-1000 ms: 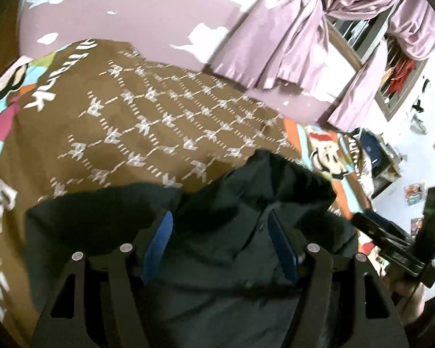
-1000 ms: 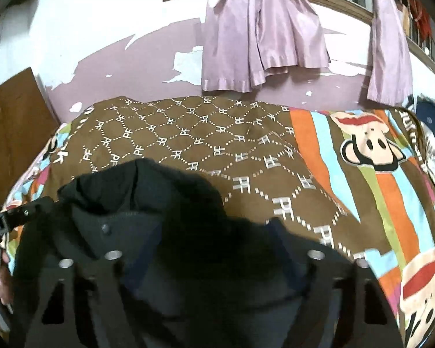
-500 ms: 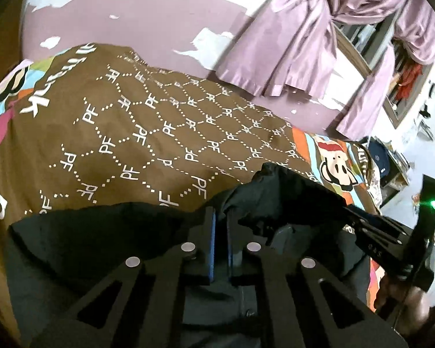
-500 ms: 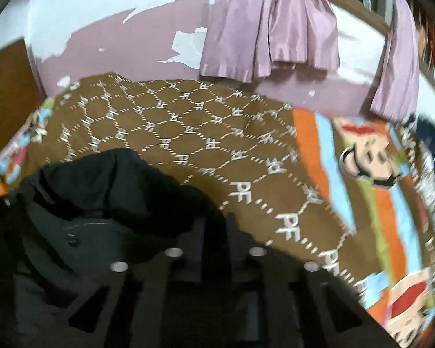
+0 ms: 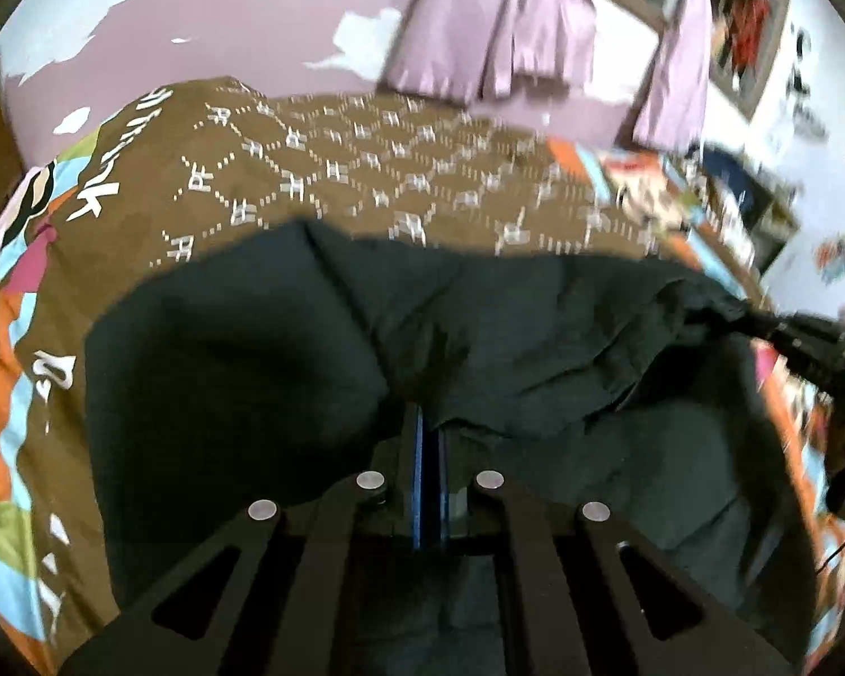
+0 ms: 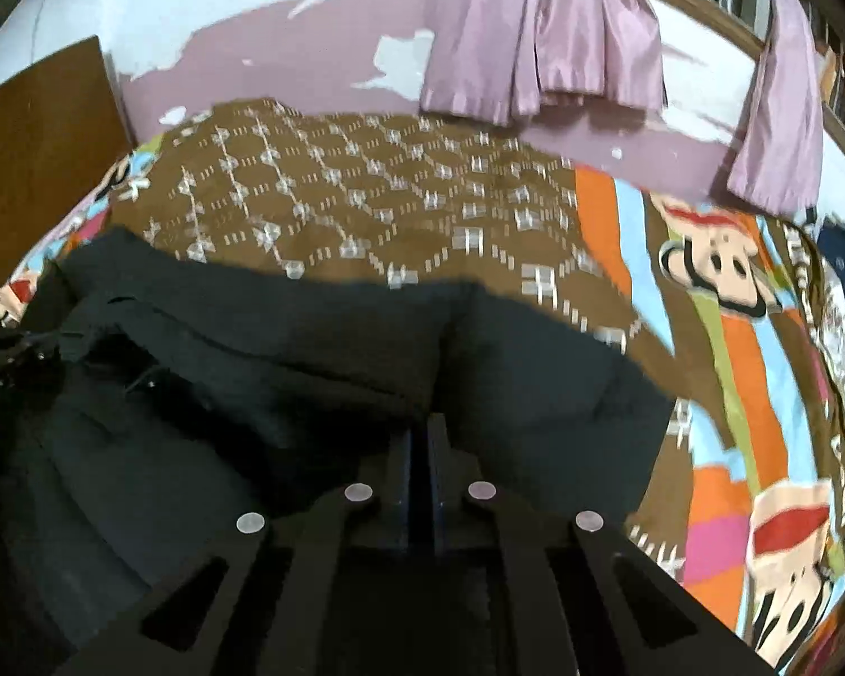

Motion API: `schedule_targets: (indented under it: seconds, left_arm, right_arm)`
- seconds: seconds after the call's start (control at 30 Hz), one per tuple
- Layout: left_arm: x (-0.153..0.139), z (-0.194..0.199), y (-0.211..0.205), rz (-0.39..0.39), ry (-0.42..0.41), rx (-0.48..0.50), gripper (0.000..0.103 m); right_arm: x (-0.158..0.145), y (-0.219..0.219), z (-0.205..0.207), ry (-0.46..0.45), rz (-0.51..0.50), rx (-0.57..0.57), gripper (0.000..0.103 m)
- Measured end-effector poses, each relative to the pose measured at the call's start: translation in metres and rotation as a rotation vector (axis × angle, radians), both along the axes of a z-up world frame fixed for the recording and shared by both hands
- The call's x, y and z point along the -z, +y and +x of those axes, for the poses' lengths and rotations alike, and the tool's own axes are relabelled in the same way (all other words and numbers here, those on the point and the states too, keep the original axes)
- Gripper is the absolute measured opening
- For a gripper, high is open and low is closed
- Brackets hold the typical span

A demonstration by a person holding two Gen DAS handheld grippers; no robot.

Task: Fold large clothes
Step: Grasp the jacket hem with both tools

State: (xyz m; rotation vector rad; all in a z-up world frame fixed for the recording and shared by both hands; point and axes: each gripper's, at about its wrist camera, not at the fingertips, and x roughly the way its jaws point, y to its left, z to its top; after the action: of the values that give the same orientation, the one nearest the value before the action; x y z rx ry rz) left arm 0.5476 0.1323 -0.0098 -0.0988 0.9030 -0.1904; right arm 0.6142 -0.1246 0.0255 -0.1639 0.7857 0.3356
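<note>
1. Left claw (image 5: 429, 422): enters its own view from 6 o'clock and pitches down toward the bed. The two blue-edged fingers (image 5: 418, 450) lie pressed together with no gap. Their tips vanish under a fold of the black garment (image 5: 242, 372), so the claw is clenched on that cloth.

2. Right claw (image 6: 421, 428): same pose in its own view, coming in from 6 o'clock and tilted down at the bed. Its fingers (image 6: 404, 467) are closed flat against each other, and the tips are buried in the black garment (image 6: 535, 372) at a crease. Reading: clamped on the fabric.

3. Task item: the black garment lies spread on the bed, filling the lower half of both views. In the left view its far edge runs roughly from 9 to 3 o'clock, with a rumpled ridge toward 3. In the right view a button (image 6: 151, 384) and a placket sit toward 9 o'clock.

4. The right claw also shows in the left view as a dark, blurred shape at 3 o'clock, at the garment's edge; its grip cannot be read from there.

5. Surroundings: the bedspread (image 5: 321, 169) is brown with a white dotted lattice, and striped cartoon panels (image 6: 721, 270) lie toward 3 o'clock in the right view. Mauve curtains (image 6: 541, 28) hang at 12 o'clock against a peeling purple wall (image 6: 287, 56).

6. Both views are motion-blurred; fine detail on the cloth is unreadable.
</note>
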Motion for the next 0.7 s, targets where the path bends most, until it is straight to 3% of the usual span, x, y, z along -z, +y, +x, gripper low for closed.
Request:
schedule_targets:
  seconds: [0.1, 0.2, 0.33, 0.5, 0.6, 0.7]
  left_arm:
    - [0.017, 0.001, -0.01, 0.052, 0.037, 0.011, 0.002]
    - [0.032, 0.002, -0.018, 0.112, 0.046, 0.025, 0.002]
    - [0.037, -0.007, -0.017, 0.134, 0.015, 0.047, 0.002]
    - [0.037, -0.012, -0.015, 0.128, -0.009, 0.067, 0.002]
    - [0.037, -0.012, -0.016, 0.131, -0.01, 0.065, 0.002]
    - [0.036, -0.014, -0.016, 0.128, -0.014, 0.071, 0.002]
  right_arm:
    - [0.019, 0.0, 0.007, 0.049, 0.036, 0.041, 0.003]
    - [0.017, -0.008, 0.005, 0.063, 0.119, 0.059, 0.005]
    - [-0.006, -0.021, -0.007, 0.058, 0.172, 0.052, 0.006]
    - [-0.056, -0.013, -0.015, -0.075, 0.217, 0.022, 0.01]
    - [-0.058, 0.013, 0.014, -0.031, 0.233, -0.003, 0.01]
    - [-0.042, 0.037, 0.051, 0.069, 0.278, -0.021, 0.01]
